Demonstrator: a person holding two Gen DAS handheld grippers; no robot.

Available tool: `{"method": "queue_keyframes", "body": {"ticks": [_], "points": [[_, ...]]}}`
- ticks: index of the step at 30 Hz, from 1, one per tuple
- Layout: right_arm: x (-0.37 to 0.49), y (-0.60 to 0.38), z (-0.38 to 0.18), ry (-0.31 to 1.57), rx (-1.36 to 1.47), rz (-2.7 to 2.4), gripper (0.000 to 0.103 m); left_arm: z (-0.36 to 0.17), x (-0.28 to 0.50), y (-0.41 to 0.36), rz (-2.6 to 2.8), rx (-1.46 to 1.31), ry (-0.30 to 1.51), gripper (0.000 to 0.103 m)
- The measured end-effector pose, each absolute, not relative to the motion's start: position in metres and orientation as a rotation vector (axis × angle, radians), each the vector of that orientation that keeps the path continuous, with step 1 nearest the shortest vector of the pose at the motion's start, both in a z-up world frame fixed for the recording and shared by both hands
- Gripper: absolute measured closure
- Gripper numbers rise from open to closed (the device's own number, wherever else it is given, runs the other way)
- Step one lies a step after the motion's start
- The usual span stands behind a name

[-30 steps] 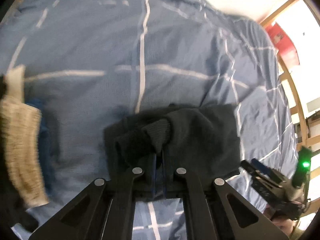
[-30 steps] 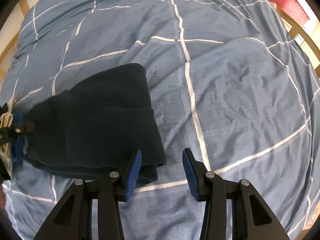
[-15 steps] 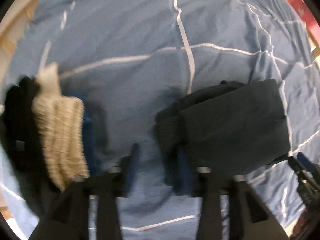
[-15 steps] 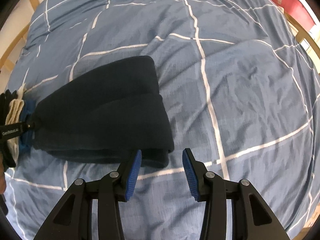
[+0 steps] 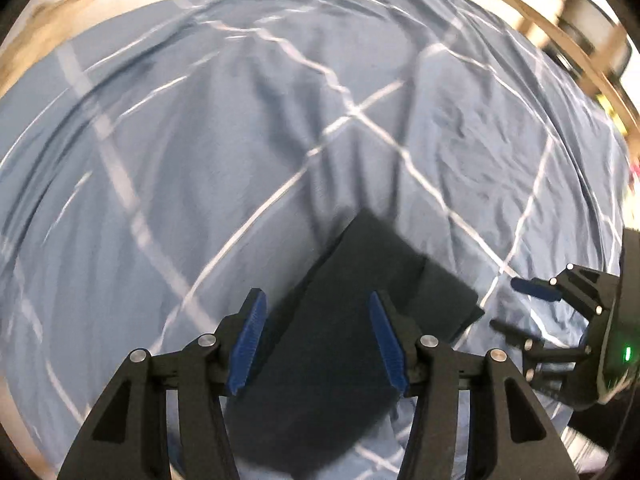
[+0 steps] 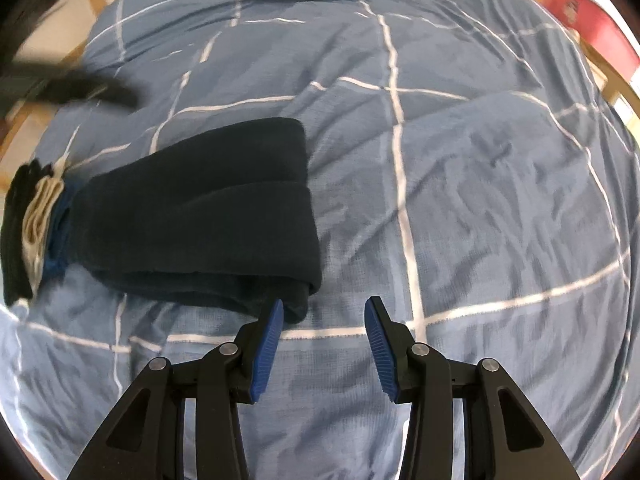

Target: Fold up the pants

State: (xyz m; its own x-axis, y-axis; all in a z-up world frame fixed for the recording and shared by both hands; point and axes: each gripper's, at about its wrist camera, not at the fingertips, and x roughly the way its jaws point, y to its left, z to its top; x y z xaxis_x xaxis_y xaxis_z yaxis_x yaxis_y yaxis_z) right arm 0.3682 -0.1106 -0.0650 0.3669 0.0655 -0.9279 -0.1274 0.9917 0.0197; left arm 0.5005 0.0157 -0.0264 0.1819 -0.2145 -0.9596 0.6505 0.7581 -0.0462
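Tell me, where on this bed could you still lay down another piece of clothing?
The wide stretch of blue checked duvet to the right of the folded dark pants lies bare, out to the wooden bed frame. It is crowded at the left, where a stack of folded clothes sits against the pants.

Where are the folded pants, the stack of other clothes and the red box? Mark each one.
folded pants (image 6: 200, 216), right wrist view, middle of the top fold.
stack of other clothes (image 6: 38, 216), right wrist view, the cream knit layer.
red box (image 6: 592, 24), right wrist view, its red face.
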Motion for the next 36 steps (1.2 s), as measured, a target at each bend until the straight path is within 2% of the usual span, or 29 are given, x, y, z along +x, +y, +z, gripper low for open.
{"method": "queue_keyframes", "body": {"ticks": [2,8,12,17,19,23,25,29,31,36], "points": [[0.369,-0.109,-0.069,1.173,-0.074,0.133,0.060,-0.035,0.516,-0.008,-0.679,0.449,1.271,0.055],[0.370,-0.094,-0.071,1.094,-0.142,0.153,0.060,-0.062,0.541,-0.056,-0.719,0.522,1.352,0.057],[0.373,-0.099,-0.080,1.122,-0.111,0.152,0.060,-0.076,0.543,-0.063,-0.705,0.519,1.391,0.059],[0.377,-0.104,-0.090,1.142,-0.109,0.148,0.065,-0.096,0.549,-0.070,-0.676,0.494,1.445,0.060],[0.380,-0.103,-0.093,1.144,-0.116,0.158,0.071,-0.102,0.553,-0.072,-0.665,0.469,1.465,0.064],[0.384,-0.103,-0.095,1.140,-0.120,0.164,0.074,-0.112,0.554,-0.083,-0.667,0.446,1.489,0.065],[0.385,-0.102,-0.095,1.134,-0.127,0.164,0.074,-0.118,0.554,-0.088,-0.666,0.447,1.512,0.068],[0.387,-0.100,-0.097,1.127,-0.149,0.176,0.074,-0.128,0.556,-0.092,-0.647,0.467,1.543,0.080],[0.388,-0.098,-0.097,1.125,-0.160,0.189,0.086,-0.126,0.557,-0.091,-0.646,0.455,1.542,0.084],[0.386,-0.094,-0.093,1.120,-0.191,0.212,0.092,-0.114,0.552,-0.085,-0.617,0.453,1.502,0.088]]}}
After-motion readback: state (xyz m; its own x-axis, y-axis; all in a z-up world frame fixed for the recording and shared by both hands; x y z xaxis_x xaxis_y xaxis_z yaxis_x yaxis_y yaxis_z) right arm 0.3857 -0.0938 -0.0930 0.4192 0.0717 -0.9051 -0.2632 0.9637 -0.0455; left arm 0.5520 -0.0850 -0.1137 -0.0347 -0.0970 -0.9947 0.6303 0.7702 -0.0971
